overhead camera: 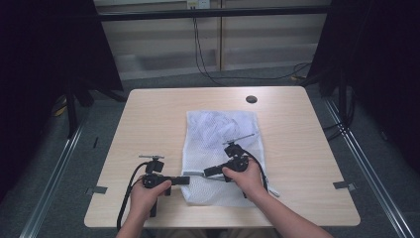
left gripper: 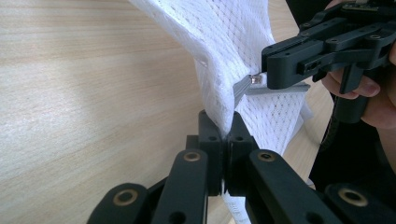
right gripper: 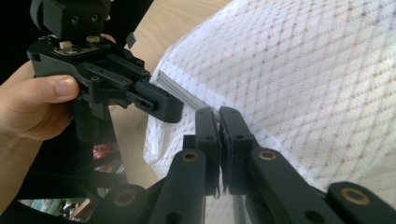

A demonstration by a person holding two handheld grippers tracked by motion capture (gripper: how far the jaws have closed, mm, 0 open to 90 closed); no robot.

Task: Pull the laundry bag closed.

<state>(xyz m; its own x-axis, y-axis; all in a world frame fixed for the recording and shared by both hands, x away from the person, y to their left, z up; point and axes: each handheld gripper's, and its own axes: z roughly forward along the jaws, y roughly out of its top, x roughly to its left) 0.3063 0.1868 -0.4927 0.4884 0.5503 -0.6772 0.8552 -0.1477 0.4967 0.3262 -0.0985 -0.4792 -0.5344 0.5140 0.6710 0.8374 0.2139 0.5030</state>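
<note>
Left tool (overhead camera: 185,180) is clamped on the near left edge of a white mesh bag (overhead camera: 218,134) — in the left gripper view (left gripper: 228,133) its two black jaws are pressed together with a fold of the netting pinched between them and pulled up off the worktop (overhead camera: 153,119). Right tool (overhead camera: 208,172) reaches in from the other side and is closed on the same edge, just beside the left one; in the right gripper view (right gripper: 219,122) its jaws meet on a thin grey strip, the zip band, that runs along the bag's rim. That grey zip (left gripper: 247,86) shows in the left gripper view too, with a small metal end where the right tool bites it.

Most of the bag lies flat on the middle of the pale wooden worktop, stretching away from the person — only the near left corner is lifted. A small dark round disc (overhead camera: 251,99) sits near the far edge, well apart from the bag.
</note>
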